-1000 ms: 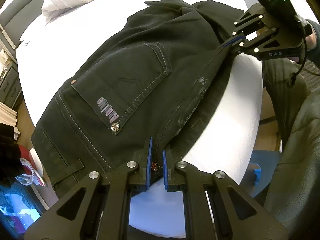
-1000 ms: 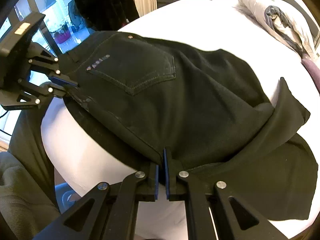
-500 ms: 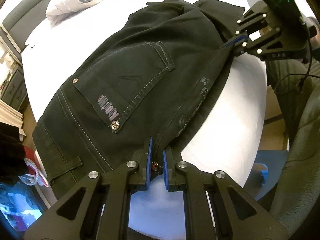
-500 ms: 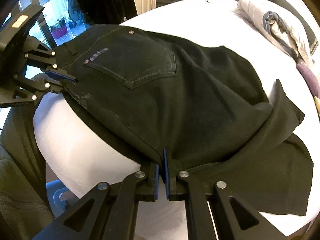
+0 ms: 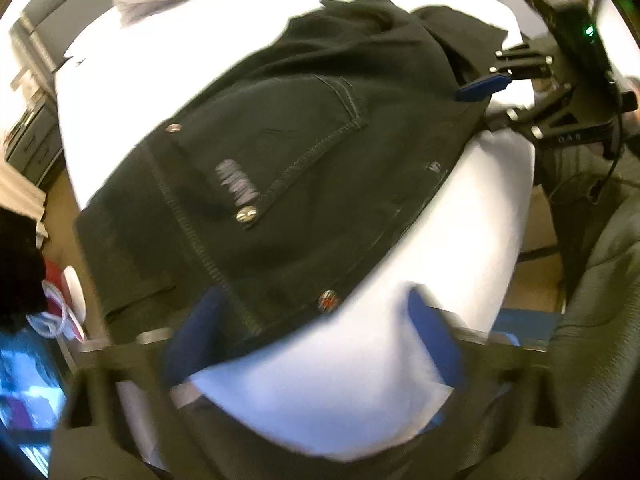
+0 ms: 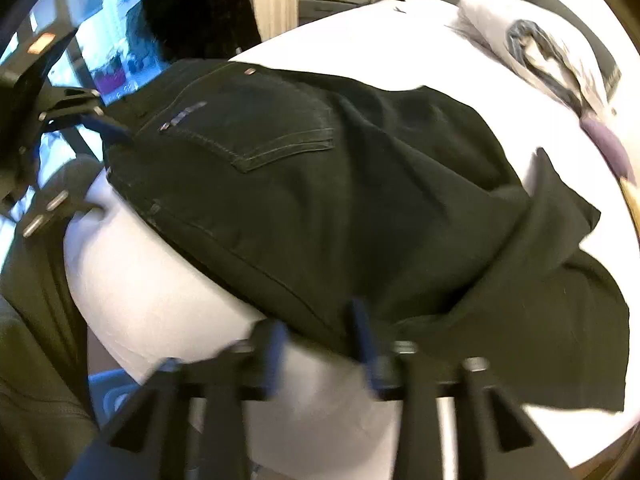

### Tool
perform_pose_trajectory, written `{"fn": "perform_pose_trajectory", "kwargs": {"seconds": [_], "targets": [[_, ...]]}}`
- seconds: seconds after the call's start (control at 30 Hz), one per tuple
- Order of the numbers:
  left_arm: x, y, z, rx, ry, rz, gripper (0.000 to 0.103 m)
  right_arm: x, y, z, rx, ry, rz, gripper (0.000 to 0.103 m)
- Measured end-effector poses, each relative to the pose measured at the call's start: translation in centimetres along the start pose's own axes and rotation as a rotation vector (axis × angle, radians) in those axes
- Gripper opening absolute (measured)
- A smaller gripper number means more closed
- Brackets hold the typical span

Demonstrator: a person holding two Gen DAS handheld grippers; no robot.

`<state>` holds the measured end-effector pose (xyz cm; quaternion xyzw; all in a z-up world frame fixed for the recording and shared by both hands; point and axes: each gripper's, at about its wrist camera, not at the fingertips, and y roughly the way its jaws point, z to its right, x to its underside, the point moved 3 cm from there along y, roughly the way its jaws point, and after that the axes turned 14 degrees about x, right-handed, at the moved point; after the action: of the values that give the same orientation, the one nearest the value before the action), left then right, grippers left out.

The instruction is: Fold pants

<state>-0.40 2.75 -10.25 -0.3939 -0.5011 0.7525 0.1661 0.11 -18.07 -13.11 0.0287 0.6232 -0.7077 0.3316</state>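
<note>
Black jeans lie folded lengthwise on the white bed, back pocket up, near the bed's near edge; they also show in the right wrist view. My left gripper is open, its blue pads spread wide on either side of the waistband corner, holding nothing. My right gripper is open too, its pads apart at the jeans' edge by the crotch seam. The right gripper shows in the left wrist view and the left gripper in the right wrist view. Both views are motion-blurred.
The white bed drops off right below both grippers. A pillow and bundled cloth lie at the head end. A nightstand stands beside the bed. The person's dark-clad legs are at the bed edge.
Both grippers have opened and let go of the jeans' edge, which now lies flat on the bed. Both cameras have pulled back slightly.
</note>
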Motion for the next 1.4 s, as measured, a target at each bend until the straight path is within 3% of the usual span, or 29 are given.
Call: {"fn": "perform_pose_trajectory", "kwargs": {"seconds": [0.13, 0.27, 0.37, 0.43, 0.47, 0.5, 0.6, 0.63, 0.73, 0.8, 0.97, 1.17, 1.4], "targets": [[-0.1, -3.2, -1.1, -0.020, -0.069, 0.063, 0.097, -0.4, -2.3, 1.3, 0.014, 0.050, 0.049, 0.061], [-3.3, -5.8, -1.0, -0.010, -0.122, 0.220, 0.095, -2.4, -3.2, 2.2, -0.057, 0.154, 0.107, 0.043], [-6.8, -4.6, -0.6, 0.003, -0.158, 0.278, 0.078, -2.8, -1.1, 1.7, -0.095, 0.179, 0.087, 0.040], [-8.8, -2.4, -0.5, 0.028, -0.196, 0.276, 0.067, -1.5, 2.1, 1.4, -0.071, 0.186, -0.033, 0.039], [-9.6, -0.7, -0.5, 0.057, -0.223, 0.265, 0.057, -0.7, 3.0, 1.6, -0.066, 0.216, -0.057, 0.036], [-10.1, 0.7, -0.8, 0.082, -0.250, 0.245, 0.051, -0.2, 2.4, 2.0, -0.088, 0.254, -0.023, 0.036], [-11.0, 5.8, -0.8, 0.133, -0.333, 0.153, 0.036, 0.6, 0.7, 3.0, -0.126, 0.286, -0.030, 0.037], [-11.3, 6.7, -0.5, 0.138, -0.343, 0.148, 0.036, 0.7, -0.1, 3.8, -0.125, 0.303, -0.022, 0.037], [-12.3, 7.3, 0.6, 0.163, -0.337, 0.180, 0.036, 0.1, -2.4, 8.1, -0.076, 0.390, 0.039, 0.052], [-12.9, 7.7, 0.2, 0.173, -0.363, 0.190, 0.036, -1.1, -3.0, 11.9, -0.033, 0.465, 0.056, 0.054], [-12.5, 10.6, 0.4, 0.141, -0.342, 0.151, 0.035, -6.5, -0.3, 19.0, 0.131, 0.510, 0.024, 0.066], [-11.8, 11.3, -1.2, 0.237, -0.428, 0.180, 0.035, -11.8, 9.2, 23.4, 0.264, 0.522, -0.167, 0.066], [-11.1, 11.1, -2.5, 0.294, -0.442, 0.202, 0.035, -12.6, 15.6, 24.3, 0.316, 0.549, -0.310, 0.066]]}}
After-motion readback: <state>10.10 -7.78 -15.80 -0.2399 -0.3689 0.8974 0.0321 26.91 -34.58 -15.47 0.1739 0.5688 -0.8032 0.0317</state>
